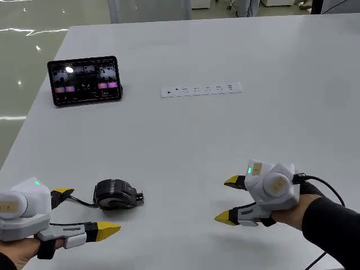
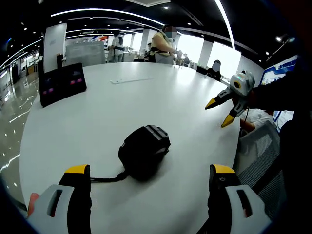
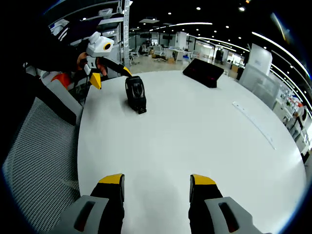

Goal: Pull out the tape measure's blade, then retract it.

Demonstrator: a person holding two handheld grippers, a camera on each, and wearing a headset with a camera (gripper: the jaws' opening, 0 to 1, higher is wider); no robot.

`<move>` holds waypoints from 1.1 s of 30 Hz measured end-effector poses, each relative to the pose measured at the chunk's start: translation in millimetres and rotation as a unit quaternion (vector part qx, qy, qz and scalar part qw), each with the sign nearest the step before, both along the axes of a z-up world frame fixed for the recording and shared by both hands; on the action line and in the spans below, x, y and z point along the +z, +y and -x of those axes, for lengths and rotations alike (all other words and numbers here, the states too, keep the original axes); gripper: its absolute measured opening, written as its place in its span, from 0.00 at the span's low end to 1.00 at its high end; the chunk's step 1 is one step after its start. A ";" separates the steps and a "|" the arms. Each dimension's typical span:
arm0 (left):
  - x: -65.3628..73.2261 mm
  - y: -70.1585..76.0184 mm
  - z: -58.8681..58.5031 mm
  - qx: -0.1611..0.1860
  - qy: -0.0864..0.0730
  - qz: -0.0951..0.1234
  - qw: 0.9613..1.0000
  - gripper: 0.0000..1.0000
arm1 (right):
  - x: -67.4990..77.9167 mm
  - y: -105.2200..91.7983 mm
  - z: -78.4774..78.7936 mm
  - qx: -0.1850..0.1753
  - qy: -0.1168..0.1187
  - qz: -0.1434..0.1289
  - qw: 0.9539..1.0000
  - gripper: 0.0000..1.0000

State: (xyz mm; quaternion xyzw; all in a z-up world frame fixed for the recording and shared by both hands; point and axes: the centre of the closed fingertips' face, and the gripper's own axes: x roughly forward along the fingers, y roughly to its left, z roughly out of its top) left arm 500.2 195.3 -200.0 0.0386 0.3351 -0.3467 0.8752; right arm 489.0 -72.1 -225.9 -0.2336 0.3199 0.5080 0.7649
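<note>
Both my left hand-held gripper [image 1: 91,209] and right hand-held gripper [image 1: 224,199] are open; the tape measure [image 1: 115,194] lies on the desk [image 1: 185,140], writing unreadable.

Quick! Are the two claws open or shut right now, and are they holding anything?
Left gripper: open, holding nothing; the tape measure lies just ahead of it.
Right gripper: open, holding nothing.

left tool [image 1: 89,210], right tool [image 1: 225,199]: white shells, yellow-tipped, green leds; black sleeve [image 1: 332,222].
</note>
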 end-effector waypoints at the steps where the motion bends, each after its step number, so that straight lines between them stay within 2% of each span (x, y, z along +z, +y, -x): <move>1: 0.0 1.3 -0.2 -0.001 0.000 -0.002 1.000 0.99 | -0.4 -3.1 1.1 -0.002 0.001 0.001 1.000 0.52; 8: 2.1 8.3 1.9 -0.009 0.005 -0.009 1.000 0.99 | 8.1 -26.0 5.8 -0.030 0.010 -0.021 0.999 0.61; 14: 4.1 17.3 5.1 -0.014 0.005 -0.018 1.000 0.99 | 14.8 -52.4 6.0 -0.063 0.016 -0.040 0.997 0.68; 19: 6.7 25.4 6.6 -0.014 0.003 -0.025 1.000 0.99 | 14.0 -75.4 6.0 -0.083 0.018 -0.043 0.995 0.70; 22: 9.4 27.9 8.2 -0.014 0.001 -0.027 1.000 0.99 | 18.0 -83.9 9.1 -0.089 0.021 -0.052 0.994 0.74; 29: 8.6 31.6 14.0 -0.021 0.002 -0.035 0.999 0.99 | 17.2 -107.7 13.9 -0.101 0.022 -0.042 0.994 0.87; 33: 10.5 34.7 13.9 -0.017 0.000 -0.033 0.999 0.99 | 21.6 -112.9 19.8 -0.105 0.023 -0.036 0.994 0.94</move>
